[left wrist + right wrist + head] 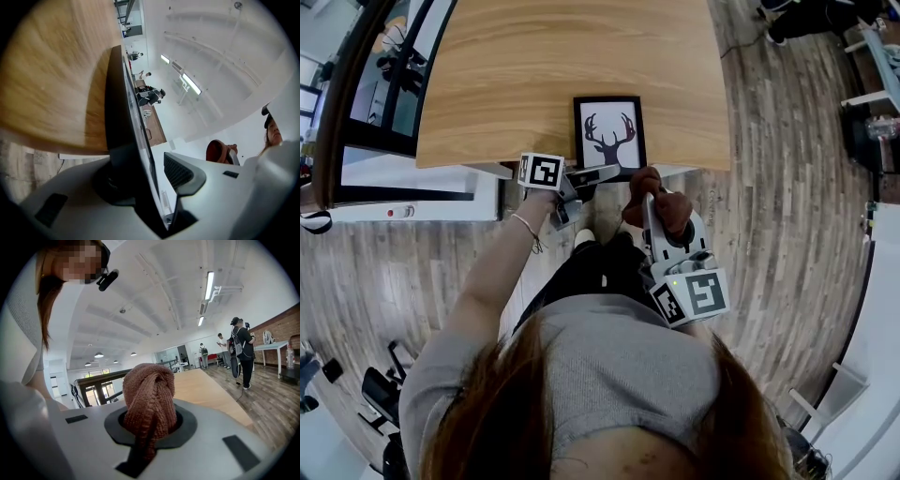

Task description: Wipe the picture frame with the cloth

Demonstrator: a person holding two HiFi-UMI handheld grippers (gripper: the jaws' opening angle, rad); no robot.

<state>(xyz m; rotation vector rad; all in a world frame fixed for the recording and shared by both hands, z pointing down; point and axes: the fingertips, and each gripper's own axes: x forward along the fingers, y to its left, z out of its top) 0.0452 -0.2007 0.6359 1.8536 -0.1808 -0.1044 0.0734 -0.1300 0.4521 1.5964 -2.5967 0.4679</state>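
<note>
— Wood, pale and grained: is that the whole worktop (534, 75)?
— Yes, a bare light-brown top filling the 12 o'clock part of the head view. Around it runs a grey-brown plank floor (787, 187).
— Where is the picture frame (609, 131)?
— At the worktop's near edge, dead ahead at 12 o'clock. It has a black border and a dark antlered deer head on white, and its lower edge reaches just past the edge of the wood.
— Who has it?
— The left gripper (609, 172) comes in from the frame's 7 o'clock and is clamped on that lower edge. In its own view the frame runs edge-on between the jaws, one pad on the back, the other at the glass side.
— And the cloth (151, 390)?
— Reddish-brown and knitted, bunched and pinched tight in the right gripper (149, 425). It sits at the frame's 5 o'clock, just beside the lower corner.
— The room?
— White ceiling with strip lights (209, 284). Several people (241, 352) stand at 3 o'clock in the right gripper view, on the plank floor.
</note>
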